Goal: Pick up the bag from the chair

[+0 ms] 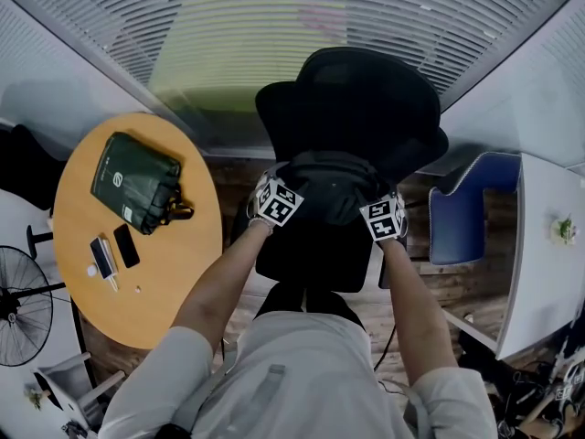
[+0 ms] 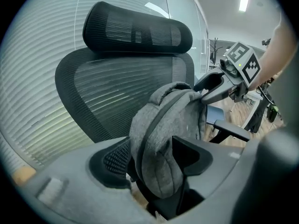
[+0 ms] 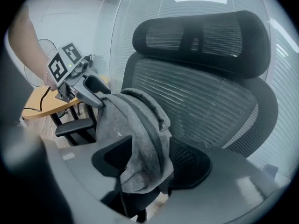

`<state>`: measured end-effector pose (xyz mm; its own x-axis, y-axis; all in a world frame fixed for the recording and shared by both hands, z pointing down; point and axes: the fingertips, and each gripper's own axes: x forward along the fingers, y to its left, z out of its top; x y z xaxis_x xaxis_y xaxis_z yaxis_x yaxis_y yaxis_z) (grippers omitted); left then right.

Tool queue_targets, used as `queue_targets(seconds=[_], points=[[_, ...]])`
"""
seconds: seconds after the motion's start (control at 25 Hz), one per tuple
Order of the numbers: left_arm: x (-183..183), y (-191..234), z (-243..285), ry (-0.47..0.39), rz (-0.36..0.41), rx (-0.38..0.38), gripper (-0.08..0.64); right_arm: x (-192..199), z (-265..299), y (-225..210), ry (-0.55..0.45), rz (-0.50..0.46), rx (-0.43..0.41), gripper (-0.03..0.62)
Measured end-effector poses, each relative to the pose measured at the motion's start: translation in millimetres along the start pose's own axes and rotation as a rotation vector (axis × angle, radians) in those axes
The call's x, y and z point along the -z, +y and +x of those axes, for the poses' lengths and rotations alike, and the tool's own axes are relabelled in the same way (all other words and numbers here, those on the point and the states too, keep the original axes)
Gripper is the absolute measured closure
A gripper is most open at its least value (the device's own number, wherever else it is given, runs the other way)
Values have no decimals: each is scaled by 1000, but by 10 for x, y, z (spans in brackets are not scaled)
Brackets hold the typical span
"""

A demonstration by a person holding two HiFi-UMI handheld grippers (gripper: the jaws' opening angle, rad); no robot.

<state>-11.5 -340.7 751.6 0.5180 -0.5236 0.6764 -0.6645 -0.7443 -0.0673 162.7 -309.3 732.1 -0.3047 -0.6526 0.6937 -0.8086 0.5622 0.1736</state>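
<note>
A grey fabric bag stands upright on the seat of a black mesh office chair, leaning against its backrest. My left gripper is at the bag's left side and my right gripper at its right side. In the left gripper view the bag fills the gap of my left gripper, whose jaws stand wide. In the right gripper view the bag hangs likewise inside my right gripper, also wide. I cannot see either pair of pads pressing into the fabric. Each gripper sees the other at the bag's top.
A round wooden table on the left carries a dark green bag and a phone. A fan stands beyond it. A blue chair and a white desk are on the right. Blinds lie behind the chair.
</note>
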Motion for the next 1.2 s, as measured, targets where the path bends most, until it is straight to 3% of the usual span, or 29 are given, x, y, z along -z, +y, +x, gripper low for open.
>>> queue_targets(seconds=[0.2, 0.28, 0.64, 0.88, 1.2], points=[[67, 8, 81, 22, 1, 7, 279, 11, 114, 23, 25, -14, -22, 344], [62, 13, 97, 19, -1, 6, 290, 8, 127, 6, 26, -19, -17, 377], [-12, -44, 104, 7, 12, 11, 428, 21, 82, -63, 34, -41, -3, 458], [17, -74, 49, 11, 12, 7, 446, 58, 46, 4, 39, -39, -6, 510], [4, -147, -112, 10, 7, -2, 454, 34, -96, 71, 22, -29, -12, 519]])
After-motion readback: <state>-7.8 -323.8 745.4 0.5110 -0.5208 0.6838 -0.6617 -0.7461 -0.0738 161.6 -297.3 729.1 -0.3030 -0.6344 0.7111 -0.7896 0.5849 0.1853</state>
